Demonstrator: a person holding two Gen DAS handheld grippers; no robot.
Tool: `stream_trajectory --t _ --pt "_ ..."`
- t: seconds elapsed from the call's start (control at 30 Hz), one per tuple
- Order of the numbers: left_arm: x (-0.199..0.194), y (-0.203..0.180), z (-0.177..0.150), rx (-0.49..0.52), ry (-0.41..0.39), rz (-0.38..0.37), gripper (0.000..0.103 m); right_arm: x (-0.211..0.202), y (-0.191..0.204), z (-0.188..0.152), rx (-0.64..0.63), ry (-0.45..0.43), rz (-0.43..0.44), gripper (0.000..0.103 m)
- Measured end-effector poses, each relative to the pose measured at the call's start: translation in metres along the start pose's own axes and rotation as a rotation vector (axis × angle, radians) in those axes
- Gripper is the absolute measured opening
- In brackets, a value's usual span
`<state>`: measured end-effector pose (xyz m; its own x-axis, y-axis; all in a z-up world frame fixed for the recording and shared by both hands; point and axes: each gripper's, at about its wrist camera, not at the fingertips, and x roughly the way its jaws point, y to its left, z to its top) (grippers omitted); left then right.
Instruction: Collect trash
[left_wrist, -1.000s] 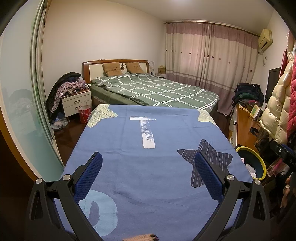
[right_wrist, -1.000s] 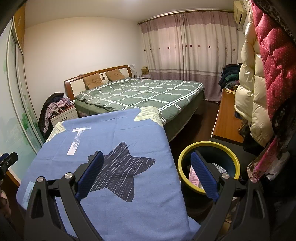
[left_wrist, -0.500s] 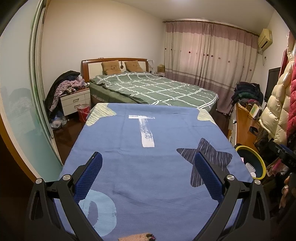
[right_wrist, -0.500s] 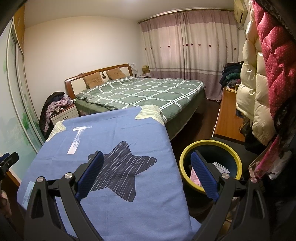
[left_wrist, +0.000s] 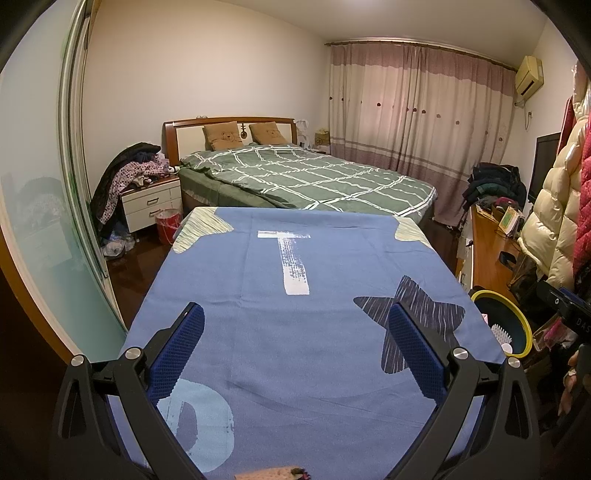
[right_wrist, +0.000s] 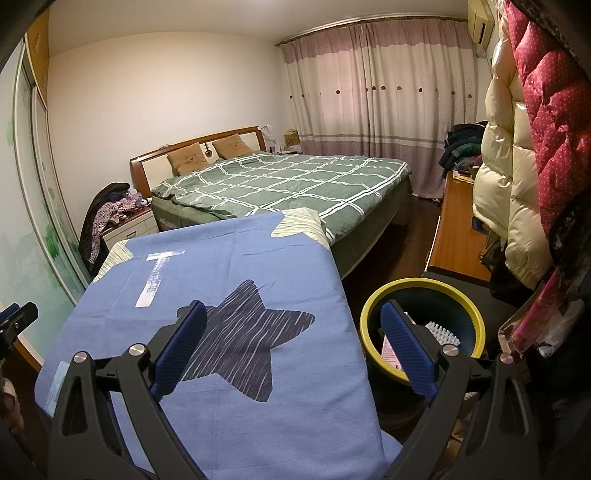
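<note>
Two black hand-held grippers with blue ribbed pads, left gripper (left_wrist: 295, 310) and right gripper (right_wrist: 292, 306), both spread wide with nothing between the fingers, poised above the near end of a blue cloth-covered table (left_wrist: 295, 258) printed with a dark striped star and a white letter T. At the very bottom edge of the left wrist view, nearer than the fingertips, a small brown speckled scrap (left_wrist: 271, 473) on the cloth, cut off by the frame; too little showing to say whether trash or not. Otherwise no loose litter to be made out on the cloth in either view. Just off the table's right edge and lower than the tabletop, a round dark bin with a yellow rim (right_wrist: 421, 283), mouth open upward, already holding a white bristled brush (right_wrist: 441, 330) and a pink printed paper (right_wrist: 389, 349). Directly ahead of the right gripper's right-hand finger, and off at the far right edge for the left gripper, so plainly closer to the right hand; probably the drop point for anything gathered. Task apparently at its search stage, with nothing yet held. Farther on, a wooden-framed bed with a green checked cover (left_wrist: 314, 181), and beyond it long pink-and-cream curtains (left_wrist: 417, 122).
</note>
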<state>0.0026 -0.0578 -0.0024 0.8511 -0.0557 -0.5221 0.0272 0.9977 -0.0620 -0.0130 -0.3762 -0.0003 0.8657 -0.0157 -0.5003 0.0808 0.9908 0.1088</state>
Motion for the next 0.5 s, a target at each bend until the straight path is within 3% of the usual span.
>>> stream_trajectory --t 0.5 --pt "0.0006 -0.0009 0.0025 0.004 -0.003 -0.002 0.098 0.0030 0.0047 -0.0020 -0.002 0.004 0.010 0.091"
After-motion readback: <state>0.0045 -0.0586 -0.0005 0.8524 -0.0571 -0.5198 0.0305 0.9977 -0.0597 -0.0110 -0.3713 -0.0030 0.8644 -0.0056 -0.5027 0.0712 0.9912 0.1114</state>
